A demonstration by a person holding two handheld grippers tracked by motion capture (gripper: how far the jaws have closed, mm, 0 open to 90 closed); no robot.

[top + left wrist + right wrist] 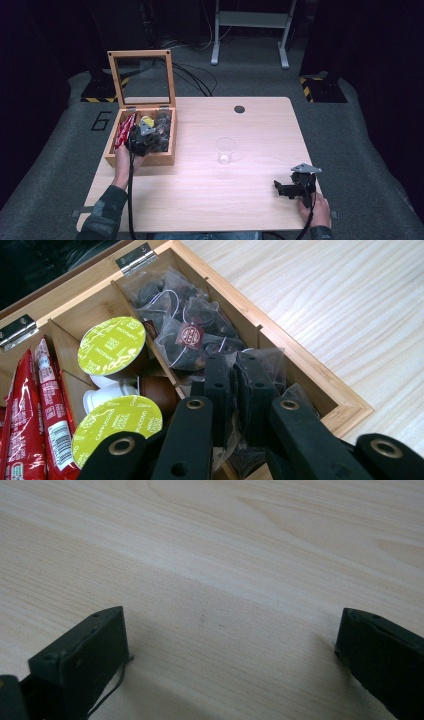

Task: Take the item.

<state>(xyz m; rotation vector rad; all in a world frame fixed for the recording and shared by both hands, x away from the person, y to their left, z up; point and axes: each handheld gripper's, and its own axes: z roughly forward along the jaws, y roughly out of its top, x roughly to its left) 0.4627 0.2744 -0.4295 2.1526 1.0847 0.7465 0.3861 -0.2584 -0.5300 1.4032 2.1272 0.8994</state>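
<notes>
A: Left claw (234, 371) is down in the box (320, 380), jaws pinched narrow on a tea bag (272, 362), pods (111, 345) just left of it.

B: A pick, I'd say. Next: lift clear. Right claw (230, 645) rests wide on the table (225, 540).

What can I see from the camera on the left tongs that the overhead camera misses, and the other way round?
The left gripper view alone makes plain the box's contents: green-lidded capsules, red sachets and mesh tea bags, with the left tongs nearly shut among the bags. The high view alone takes in the clear cup, the right tongs and the raised lid. Both share the wooden box and table.
</notes>
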